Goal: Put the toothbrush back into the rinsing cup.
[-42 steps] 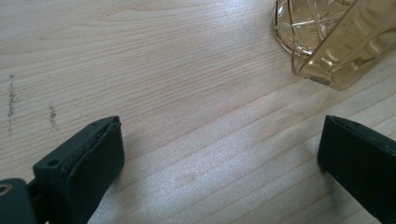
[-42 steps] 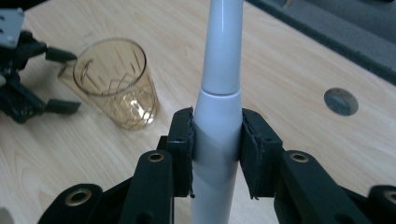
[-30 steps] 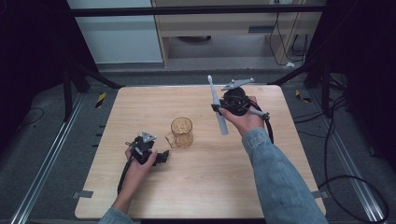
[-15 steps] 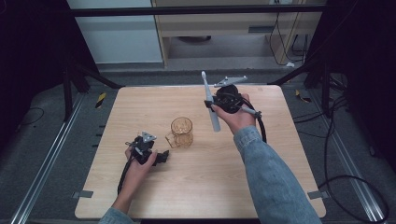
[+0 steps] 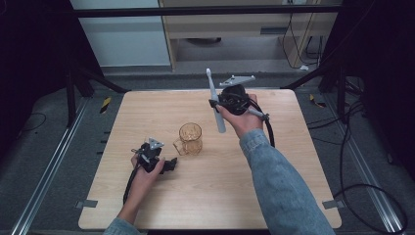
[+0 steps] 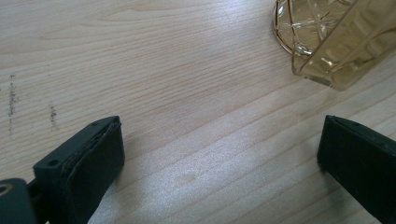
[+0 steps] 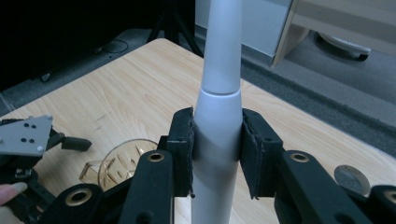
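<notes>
Right gripper (image 5: 219,104) clamped on white plastic toothbrush (image 5: 216,105), held above tabletop (image 5: 293,161) — not yet in amber glass mug (image 5: 190,138). Left gripper (image 5: 172,165) resting beside mug, jaws open, empty.

Bare wooden table (image 5: 293,181), perhaps scuffed.

Both grippers are black, the left gripper (image 5: 169,165) and right gripper (image 5: 214,103) each topped by a grey three-cornered plate (dotted with screws); black cables trail; denim sleeve (image 5: 284,191).

Matt pale wood table (image 5: 147,112), glossy amber glass mug (image 5: 190,139), smooth white plastic toothbrush (image 5: 214,100)
</notes>
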